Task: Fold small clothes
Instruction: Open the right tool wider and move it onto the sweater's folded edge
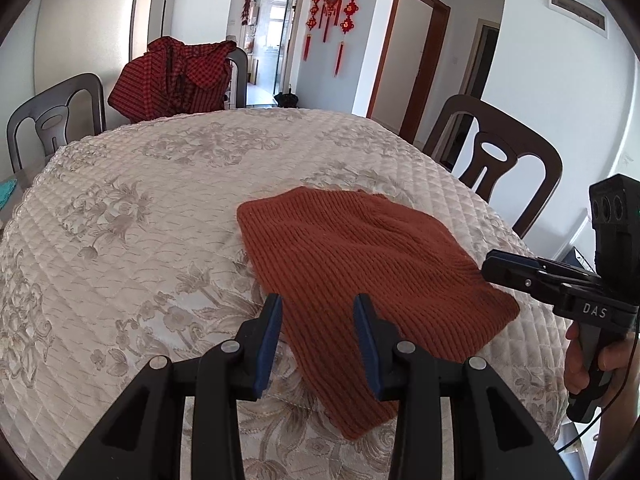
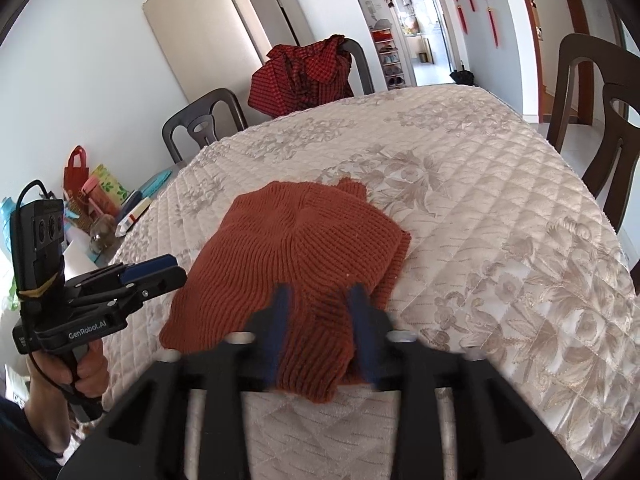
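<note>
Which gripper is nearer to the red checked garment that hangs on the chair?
Left. The left gripper hovers open over the knit piece's near-left edge, the garment's side. The right gripper, also open, is at the opposite near corner.

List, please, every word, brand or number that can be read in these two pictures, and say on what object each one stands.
"DAS": white letters on the black body of the right gripper, seen from the left wrist view.
"GenRobot.AI": white letters on the black body of the left gripper, seen from the right wrist view.
The red hanging ornaments on the wall may bear characters, but they are too small to read.
</note>
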A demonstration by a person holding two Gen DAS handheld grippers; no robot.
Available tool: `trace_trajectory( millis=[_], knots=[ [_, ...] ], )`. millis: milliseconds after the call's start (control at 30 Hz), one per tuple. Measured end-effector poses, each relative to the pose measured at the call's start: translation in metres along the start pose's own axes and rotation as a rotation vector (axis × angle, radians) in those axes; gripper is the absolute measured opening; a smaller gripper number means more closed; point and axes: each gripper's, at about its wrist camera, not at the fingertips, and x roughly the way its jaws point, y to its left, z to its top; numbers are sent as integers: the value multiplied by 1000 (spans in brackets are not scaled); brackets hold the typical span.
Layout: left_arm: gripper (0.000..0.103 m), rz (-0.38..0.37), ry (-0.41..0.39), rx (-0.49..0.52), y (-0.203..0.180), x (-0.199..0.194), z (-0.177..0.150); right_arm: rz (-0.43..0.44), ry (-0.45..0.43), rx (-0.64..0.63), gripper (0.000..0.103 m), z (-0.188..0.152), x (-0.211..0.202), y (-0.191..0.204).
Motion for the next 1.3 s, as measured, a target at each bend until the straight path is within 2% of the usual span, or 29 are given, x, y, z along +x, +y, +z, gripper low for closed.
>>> trace_trajectory(
  millis=[433,500,567,700,867,1067,1200,1300],
  knots=[
    [40,-30,1,-129,25,9,3,17,-4,16,43,7,11,-6],
    [40,-33,13,-124,23,13,2,-9,3,16,43,5,16,-11],
    [40,-39,33,-124,23,20,-1,-72,37,26,43,1,25,-18],
    [46,-51,35,-143,26,26,-2,-23,46,103,43,0,29,-36],
    [46,-69,37,-173,33,22,-1,-21,44,111,43,2,27,-39],
    [47,-96,-10,-190,33,12,3,-17,31,156,45,14,28,-49],
    [47,-105,27,-220,34,27,-2,4,42,177,45,22,41,-54],
    [47,-122,19,-238,36,30,-6,31,67,204,45,25,52,-62]
  ],
)
